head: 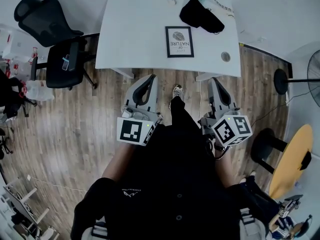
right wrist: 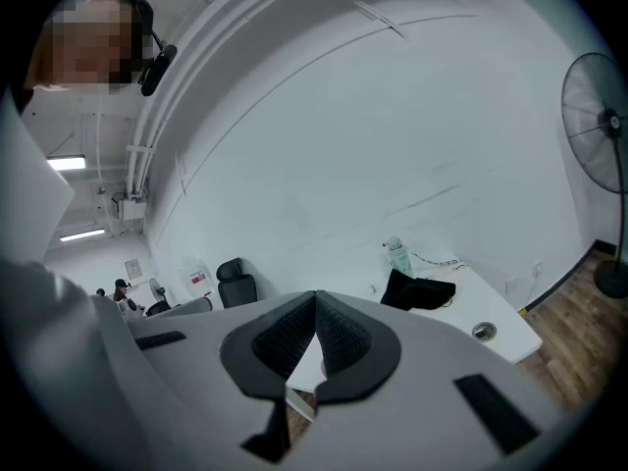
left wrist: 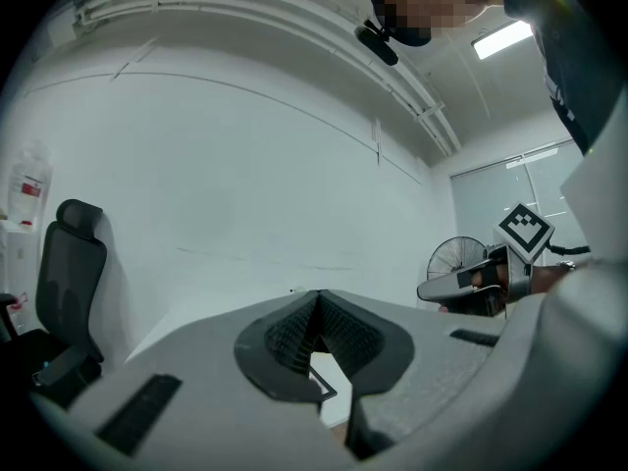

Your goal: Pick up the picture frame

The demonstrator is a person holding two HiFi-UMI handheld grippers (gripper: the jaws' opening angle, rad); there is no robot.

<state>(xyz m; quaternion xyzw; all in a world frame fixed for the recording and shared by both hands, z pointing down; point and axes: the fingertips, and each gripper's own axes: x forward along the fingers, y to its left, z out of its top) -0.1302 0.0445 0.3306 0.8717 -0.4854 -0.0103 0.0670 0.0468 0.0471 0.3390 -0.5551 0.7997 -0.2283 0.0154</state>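
Plainly nothing is lifted yet: the picture frame [head: 179,41] lies flat on the white table [head: 130,34], untouched. The left gripper [head: 149,81] and right gripper [head: 216,84] (jaws pressed together, both empty) hang short of the table's edge. Reaching, gripping and lifting all remain.

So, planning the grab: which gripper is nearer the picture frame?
Left, narrowly. The left gripper sits below-left of the picture frame, the right gripper below-right, both short of the table.

An office: white desk [head: 135,29], black swivel chair [head: 57,74], standing fan [right wrist: 601,116], wooden floor [head: 75,129]
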